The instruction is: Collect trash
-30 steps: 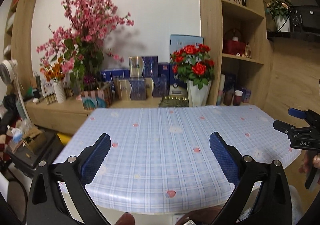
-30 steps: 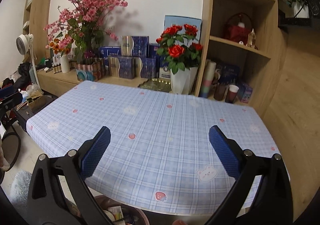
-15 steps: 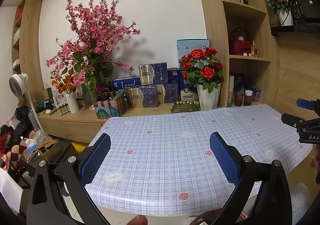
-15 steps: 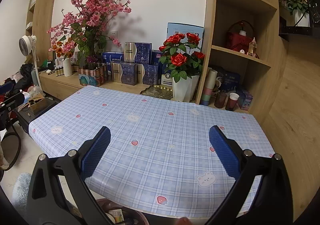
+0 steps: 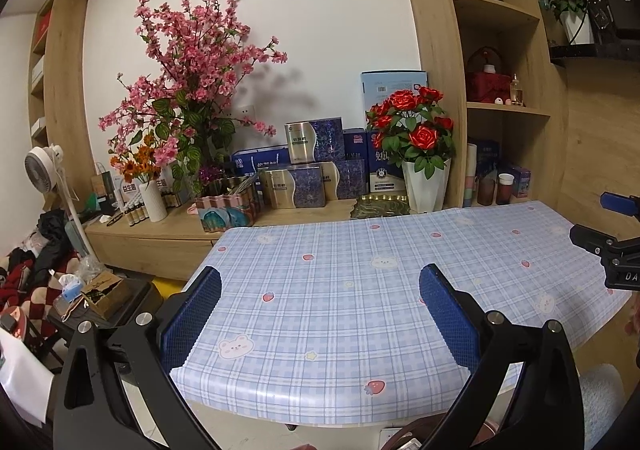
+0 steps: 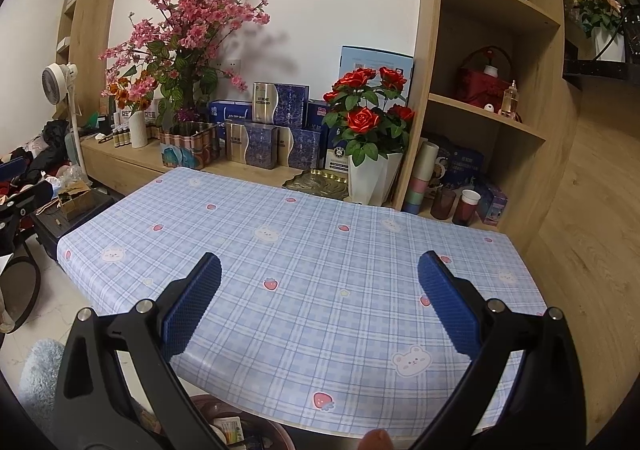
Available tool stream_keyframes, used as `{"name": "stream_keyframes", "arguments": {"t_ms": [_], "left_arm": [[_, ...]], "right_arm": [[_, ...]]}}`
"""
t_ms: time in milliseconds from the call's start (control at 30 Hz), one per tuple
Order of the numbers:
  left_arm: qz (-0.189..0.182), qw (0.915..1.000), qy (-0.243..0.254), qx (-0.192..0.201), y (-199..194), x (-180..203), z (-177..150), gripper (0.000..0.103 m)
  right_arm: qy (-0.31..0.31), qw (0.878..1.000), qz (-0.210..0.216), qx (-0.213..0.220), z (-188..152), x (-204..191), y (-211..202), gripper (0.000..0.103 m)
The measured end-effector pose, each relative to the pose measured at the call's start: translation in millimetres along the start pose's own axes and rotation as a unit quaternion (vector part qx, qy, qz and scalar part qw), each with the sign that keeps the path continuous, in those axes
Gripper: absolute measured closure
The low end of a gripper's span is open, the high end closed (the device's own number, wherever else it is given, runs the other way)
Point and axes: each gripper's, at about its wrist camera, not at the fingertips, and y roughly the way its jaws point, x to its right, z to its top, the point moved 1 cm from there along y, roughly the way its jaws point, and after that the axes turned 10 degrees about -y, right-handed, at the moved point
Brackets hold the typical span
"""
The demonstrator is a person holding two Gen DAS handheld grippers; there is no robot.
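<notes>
Your left gripper (image 5: pixel 320 302) and right gripper (image 6: pixel 319 296) both gape wide, holding nothing. At 6 o'clock under the right one, a dark round bin of trash (image 6: pixel 240 428). Ahead, the blue checked tablecloth (image 6: pixel 320 234); at 12 o'clock, red roses in a white pot (image 6: pixel 370 138).

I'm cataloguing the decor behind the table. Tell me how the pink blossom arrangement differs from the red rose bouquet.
The pink blossom arrangement is tall and branching, with many small pink flowers; the red rose bouquet is low and compact, with a few large red blooms. The roses stand in a white angular vase beside the shelf unit; the blossoms' container is hidden behind boxes. Both stand on the wooden ledge behind the table.
</notes>
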Motion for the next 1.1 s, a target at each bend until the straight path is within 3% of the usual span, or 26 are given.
{"name": "stream_keyframes", "arguments": {"t_ms": [1100], "left_arm": [[-0.001, 0.9999, -0.005, -0.011, 3.5, -4.9, -8.3, 0.006]], "right_arm": [[-0.001, 1.000, 0.003, -0.004, -11.4, -9.2, 3.5, 0.006]]}}
